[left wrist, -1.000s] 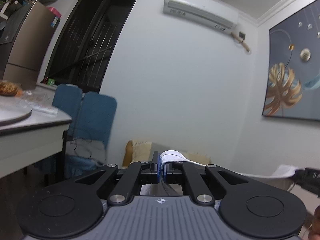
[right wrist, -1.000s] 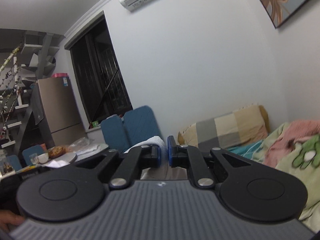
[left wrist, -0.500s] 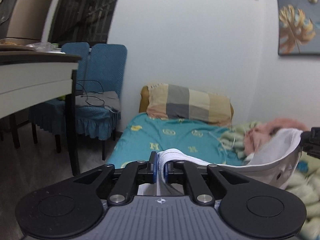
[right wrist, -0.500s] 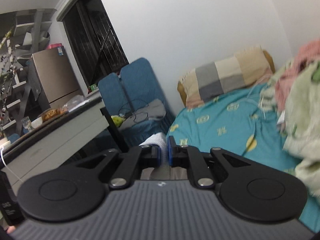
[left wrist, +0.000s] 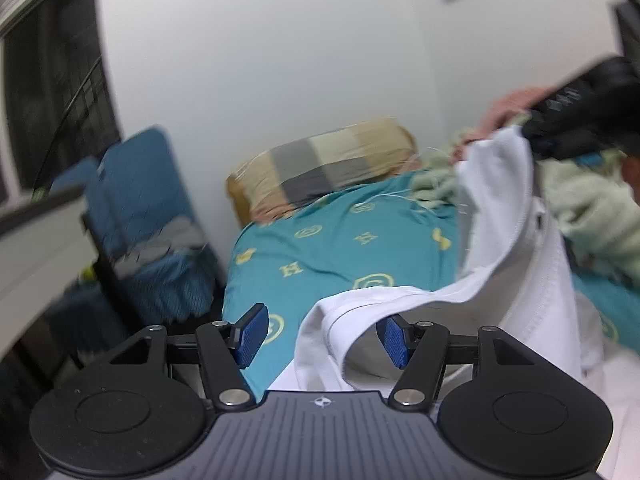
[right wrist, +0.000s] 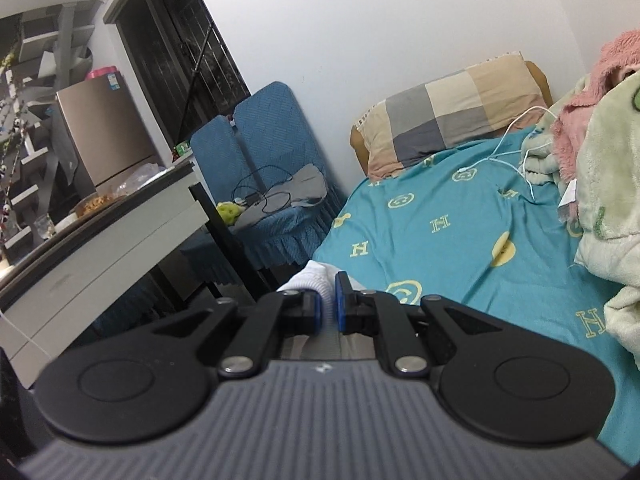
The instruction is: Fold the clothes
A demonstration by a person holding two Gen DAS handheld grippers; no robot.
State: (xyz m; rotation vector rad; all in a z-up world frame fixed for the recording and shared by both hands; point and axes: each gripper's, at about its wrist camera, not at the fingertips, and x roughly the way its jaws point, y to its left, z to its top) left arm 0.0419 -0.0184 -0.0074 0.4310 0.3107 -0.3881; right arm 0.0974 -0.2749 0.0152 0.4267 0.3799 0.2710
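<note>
My left gripper [left wrist: 322,334] has just been opening — its blue pads [left wrist: 251,334] now stand well apart, with white cloth lying loose between them, pressed by neither. My right gripper [right wrist: 328,306] is nearly closed, its pads pinching a fold of white cloth — in the left view it appears raised at upper right.
</note>
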